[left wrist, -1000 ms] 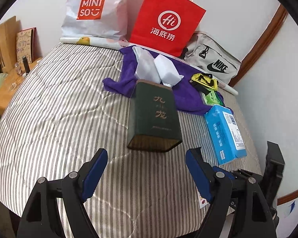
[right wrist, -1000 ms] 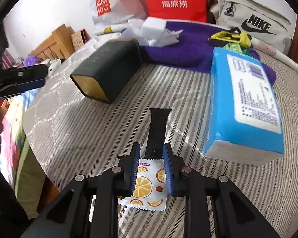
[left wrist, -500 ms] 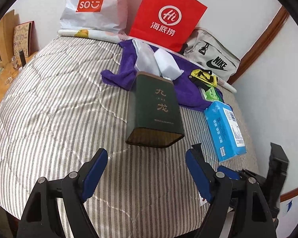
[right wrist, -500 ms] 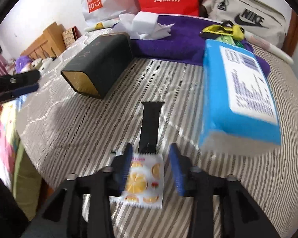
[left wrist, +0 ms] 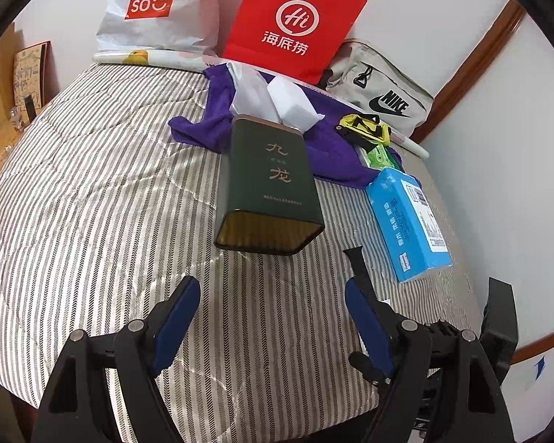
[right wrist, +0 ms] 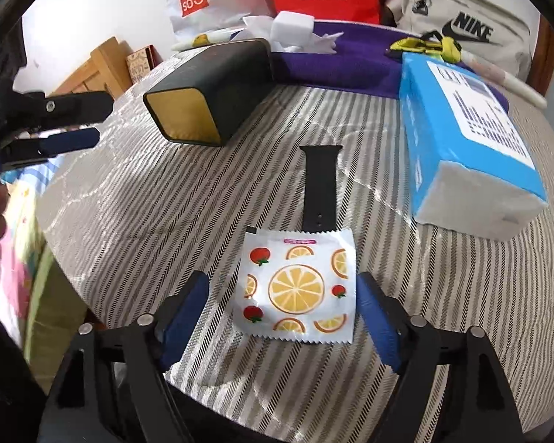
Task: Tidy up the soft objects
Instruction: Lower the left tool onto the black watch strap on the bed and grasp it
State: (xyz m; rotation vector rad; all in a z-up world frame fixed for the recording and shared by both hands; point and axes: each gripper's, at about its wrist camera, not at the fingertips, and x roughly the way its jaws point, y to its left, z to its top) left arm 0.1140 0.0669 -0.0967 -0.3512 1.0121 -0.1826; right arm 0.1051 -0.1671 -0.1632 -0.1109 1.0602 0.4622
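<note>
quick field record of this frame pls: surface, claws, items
surface: striped quilt
right claw: jaws opening, orange-print sachet lying flat between them, pads clear of it
left claw: open, nothing between the jaws
black watch strap: flat, near end under the sachet
dark green tin: on its side, open end toward the claws
blue tissue pack: right of strap

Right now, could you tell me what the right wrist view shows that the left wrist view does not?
Only the right wrist view shows the orange-print sachet lying between the opening right gripper pads, overlapping the black strap's near end. Only the left wrist view shows the open left gripper head-on, nothing between its pads. Both show the dark green tin, the blue tissue pack and the purple cloth.
</note>
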